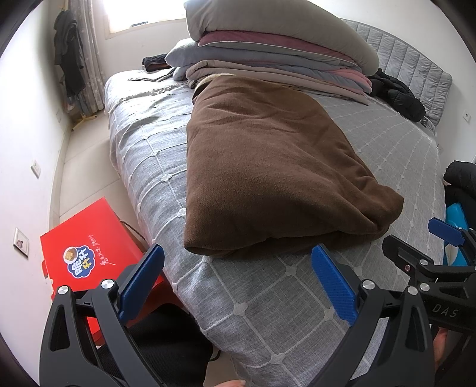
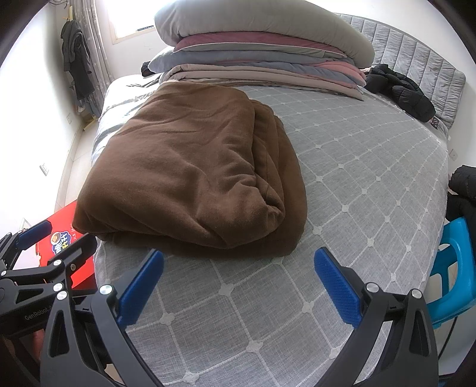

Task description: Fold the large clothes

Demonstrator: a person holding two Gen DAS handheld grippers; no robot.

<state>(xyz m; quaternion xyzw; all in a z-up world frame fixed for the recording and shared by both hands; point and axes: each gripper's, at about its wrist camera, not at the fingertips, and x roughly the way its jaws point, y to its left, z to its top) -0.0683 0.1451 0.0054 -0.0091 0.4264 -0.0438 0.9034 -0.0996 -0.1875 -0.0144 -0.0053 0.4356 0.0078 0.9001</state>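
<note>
The brown garment [image 2: 190,178] lies folded into a thick bundle on the bed [image 2: 357,178], near its front edge, its layered folds facing right. Both the left gripper [image 1: 238,285] and right gripper [image 2: 238,285] hang spread wide and empty just short of it, touching nothing. If another fold is wanted, I would pinch all layers at the two near corners, lift evenly and lay them over square; otherwise it looks done.

White walls [image 1: 26,143] meet a pale floor [image 1: 86,143]; daylight pours through the curtained window [image 1: 142,15] behind a grey padded headboard [image 2: 416,59].
</note>
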